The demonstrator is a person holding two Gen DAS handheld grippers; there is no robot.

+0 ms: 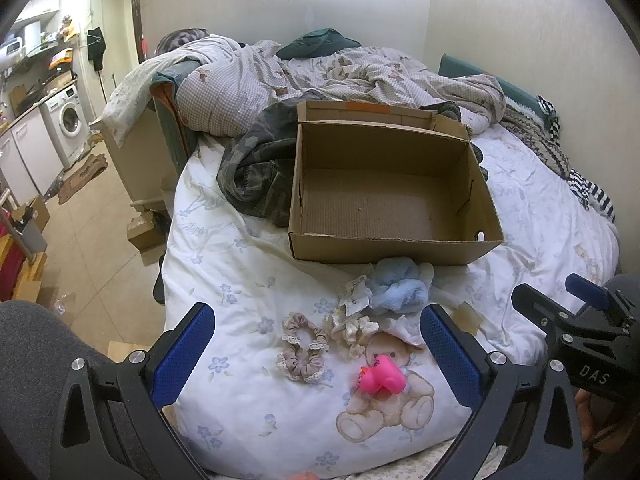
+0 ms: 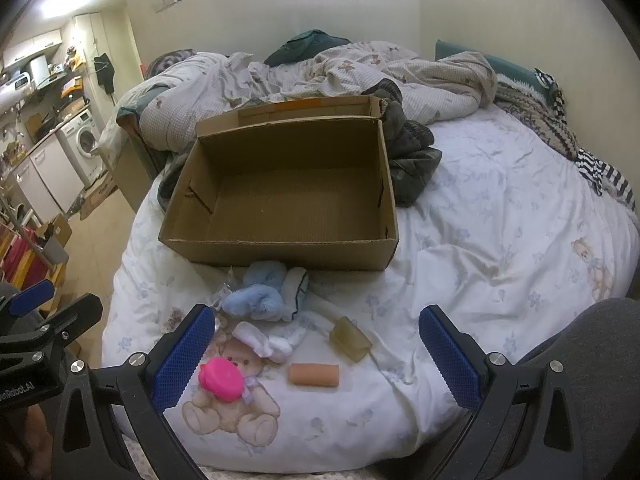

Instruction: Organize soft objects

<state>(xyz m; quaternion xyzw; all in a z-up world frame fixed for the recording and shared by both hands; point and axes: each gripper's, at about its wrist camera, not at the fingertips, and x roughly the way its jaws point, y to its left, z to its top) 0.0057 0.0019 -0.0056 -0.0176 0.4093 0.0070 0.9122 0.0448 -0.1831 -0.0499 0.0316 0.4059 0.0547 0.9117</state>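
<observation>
Between the spread, empty blue pads of the left gripper (image 1: 316,356): one pink rubber duck (image 1: 380,374), one beige lace-trimmed scrunchie (image 1: 304,350). Between the equally parted, empty right gripper (image 2: 314,356): one peach foam cylinder (image 2: 314,375), one translucent yellowish block (image 2: 350,338), white socks (image 2: 266,342). Just beyond: pale-blue fluffy plush (image 2: 260,294), touching the open, empty brown cardboard box (image 1: 392,244). Risk: pads snagging the white floral quilt (image 1: 240,400) with a low-lying item, dragging neighbours.
</observation>
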